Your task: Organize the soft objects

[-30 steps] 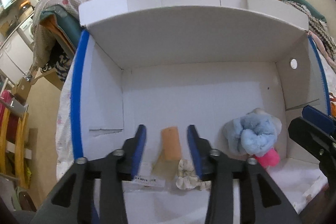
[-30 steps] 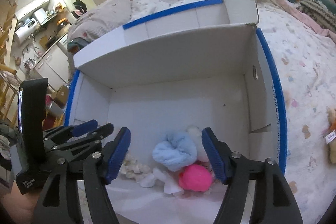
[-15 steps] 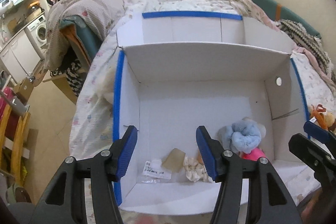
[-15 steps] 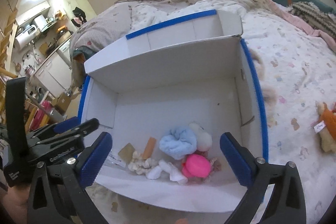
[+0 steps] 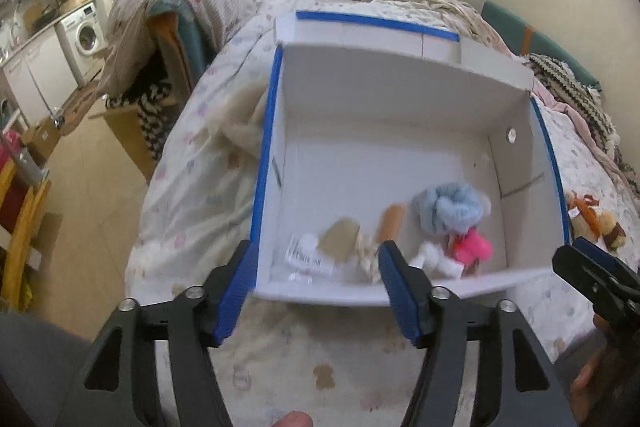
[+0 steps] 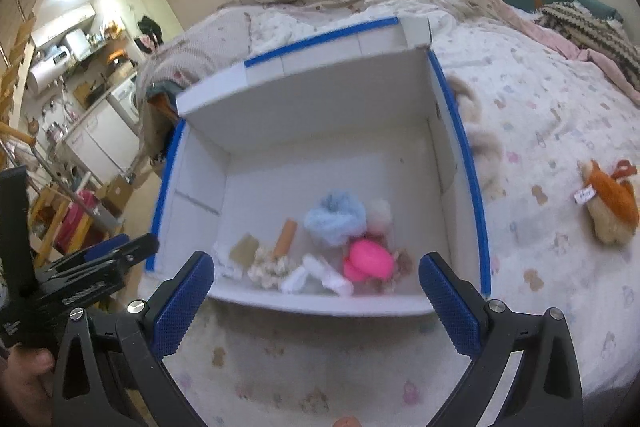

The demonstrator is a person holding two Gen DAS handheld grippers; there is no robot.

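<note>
1. Two grippers hang above the near edge of the bed, both in front of the white box (image 6: 304, 115) with blue-taped rims; the left gripper (image 5: 316, 287) has its jaws spread wide and holds nothing, and the right gripper (image 6: 316, 291) is spread wider and is likewise empty.
2. Several soft things lie along the near wall inside the box: a blue fluffy scrunchie (image 6: 334, 217), a pink ball (image 6: 368, 261), a cream scrunchie (image 6: 268, 267), a white soft piece (image 6: 316, 277), an orange strip (image 6: 285, 237), a tan tag (image 6: 244, 249) and a clear packet with a label (image 5: 306, 259).
3. One plush toy (image 6: 610, 207) in orange and beige, with a paper tag, lies on the patterned bedsheet (image 6: 540, 155) to the right of the box and well apart from it.
4. Judging by this, the step in hand is the gap between drops: both claws are free and clear of the box.
5. The likely next move is for the right gripper to swing right to the plush, close across its body and carry it over the taped right rim.
6. The plush is rounded and squashy, so a grip across its middle should hold better than one on the tag.
</note>
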